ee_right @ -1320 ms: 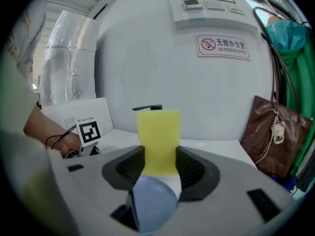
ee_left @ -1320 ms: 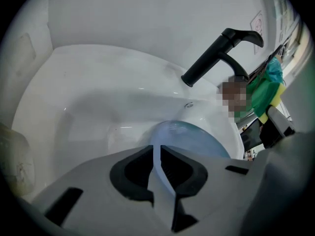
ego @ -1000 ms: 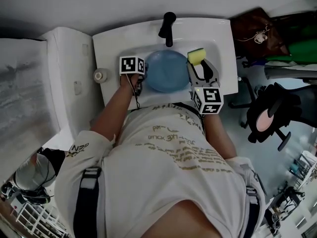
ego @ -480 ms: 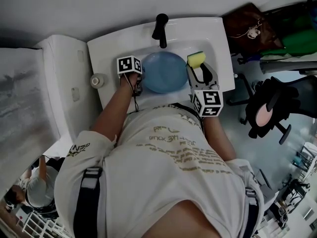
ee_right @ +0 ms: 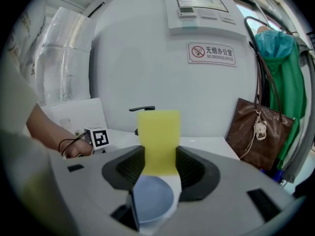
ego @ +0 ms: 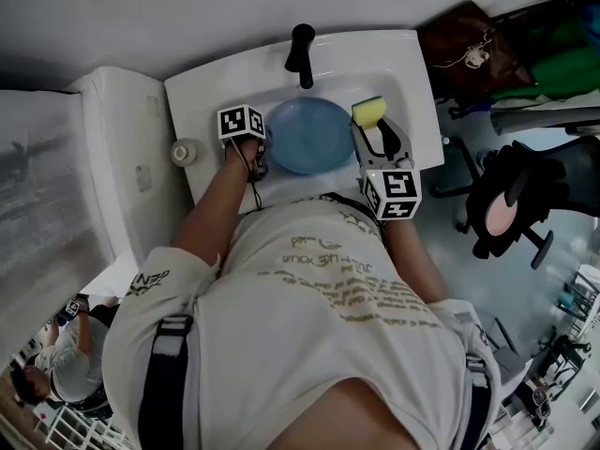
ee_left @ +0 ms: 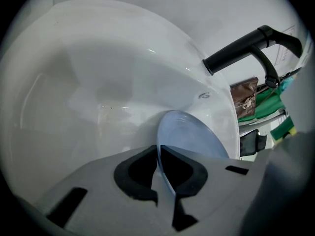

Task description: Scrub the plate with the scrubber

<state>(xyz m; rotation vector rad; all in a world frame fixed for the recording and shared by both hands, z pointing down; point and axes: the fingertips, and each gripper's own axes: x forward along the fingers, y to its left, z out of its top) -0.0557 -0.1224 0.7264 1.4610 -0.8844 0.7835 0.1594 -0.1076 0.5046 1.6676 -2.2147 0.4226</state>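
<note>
A round blue plate [ego: 311, 135] lies in the white sink [ego: 211, 87] below the black tap [ego: 300, 52]. My left gripper [ego: 264, 148] is at the plate's left edge. Its jaws have just been closing, and in the left gripper view the plate's [ee_left: 197, 140] thin rim runs between them with both dark pads [ee_left: 135, 173] against it. My right gripper [ego: 372, 125] hovers over the plate's right edge, shut on the yellow scrubber [ego: 370, 111]. In the right gripper view the scrubber [ee_right: 158, 139] stands upright between the jaws, with the plate [ee_right: 150, 198] below.
A small round container [ego: 186, 150] stands on the counter left of the sink. A brown bag [ego: 464, 40], green cloth [ee_right: 283, 82] and a black chair [ego: 520, 204] are to the right. A white unit [ego: 122, 157] sits at the left.
The head view has drifted slightly to the left. Both grippers keep their places at the plate's two edges, and the scrubber stays in the right one.
</note>
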